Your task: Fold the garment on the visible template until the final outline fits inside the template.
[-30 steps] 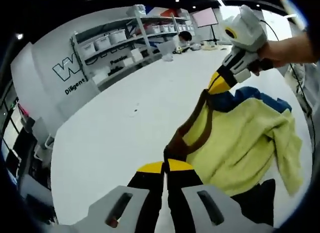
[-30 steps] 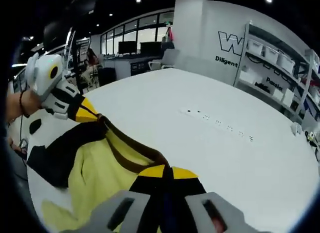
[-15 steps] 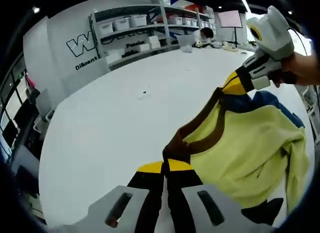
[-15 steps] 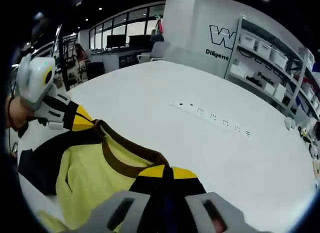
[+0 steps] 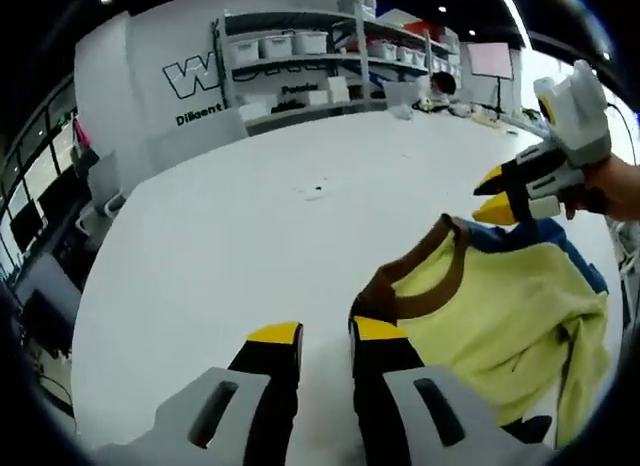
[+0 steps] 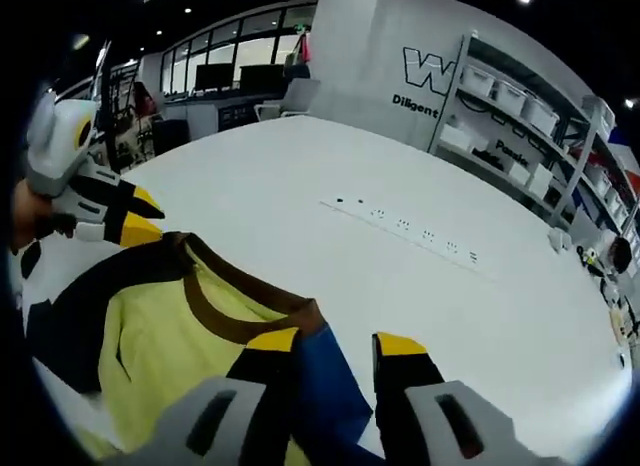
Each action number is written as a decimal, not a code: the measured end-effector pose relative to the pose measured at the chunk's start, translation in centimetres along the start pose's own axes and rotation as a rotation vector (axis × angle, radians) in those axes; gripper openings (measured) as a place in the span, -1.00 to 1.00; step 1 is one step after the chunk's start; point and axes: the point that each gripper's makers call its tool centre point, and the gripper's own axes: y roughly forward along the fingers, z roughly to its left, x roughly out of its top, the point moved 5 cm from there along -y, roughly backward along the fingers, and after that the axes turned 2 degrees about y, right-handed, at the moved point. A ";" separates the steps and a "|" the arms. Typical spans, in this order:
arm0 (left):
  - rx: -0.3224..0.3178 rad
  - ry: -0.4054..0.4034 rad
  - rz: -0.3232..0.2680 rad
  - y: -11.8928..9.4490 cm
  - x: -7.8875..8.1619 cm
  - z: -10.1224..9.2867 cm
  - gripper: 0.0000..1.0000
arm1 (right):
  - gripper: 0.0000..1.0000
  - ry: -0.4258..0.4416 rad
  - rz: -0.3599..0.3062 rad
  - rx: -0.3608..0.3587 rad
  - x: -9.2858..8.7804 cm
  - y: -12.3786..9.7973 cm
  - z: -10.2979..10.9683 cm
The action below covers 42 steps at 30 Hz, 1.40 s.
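left gripper view shows the left gripper (image 5: 325, 336) with its yellow-tipped jaws apart and nothing between them, just beside the brown collar (image 5: 425, 276) of a yellow sweatshirt (image 5: 500, 321) lying on the white table (image 5: 230, 236). the right gripper (image 5: 500, 194) enters from the right of that view, held in a person's hand (image 5: 615, 186), its jaws also parted and hanging over the far end of the collar. right gripper view looks along the right gripper's own separated jaws, with a blue part of the garment (image 6: 325, 386) between and below them and the yellow body spread to the left, dark sleeves at its edges. no template outline can be made out under the fabric. judging by this, the sweatshirt is laid out with the neckline flat and released; the folds themselves appear not yet made, so most of the task seems left.
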 end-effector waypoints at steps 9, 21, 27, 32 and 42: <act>-0.025 0.084 -0.020 -2.4 0.6 -1.2 -0.58 | -0.31 -0.029 -0.006 0.033 -0.3 -2.6 1.5; -0.116 0.069 -0.057 -4.8 -0.4 -3.2 -0.62 | -0.31 -0.044 -0.003 0.049 -0.2 -4.9 3.3; -0.150 0.123 -0.082 -5.7 -1.6 -4.4 -0.67 | -0.32 -0.097 -0.006 0.058 -0.3 -6.1 3.8; -0.186 0.152 -0.077 -6.3 -2.6 -5.4 -0.69 | -0.39 -0.119 0.009 0.084 -0.6 -6.7 4.6; -0.278 0.211 -0.059 -7.6 -4.2 -8.4 -0.68 | -0.38 -0.143 0.011 0.127 -1.8 -8.8 6.7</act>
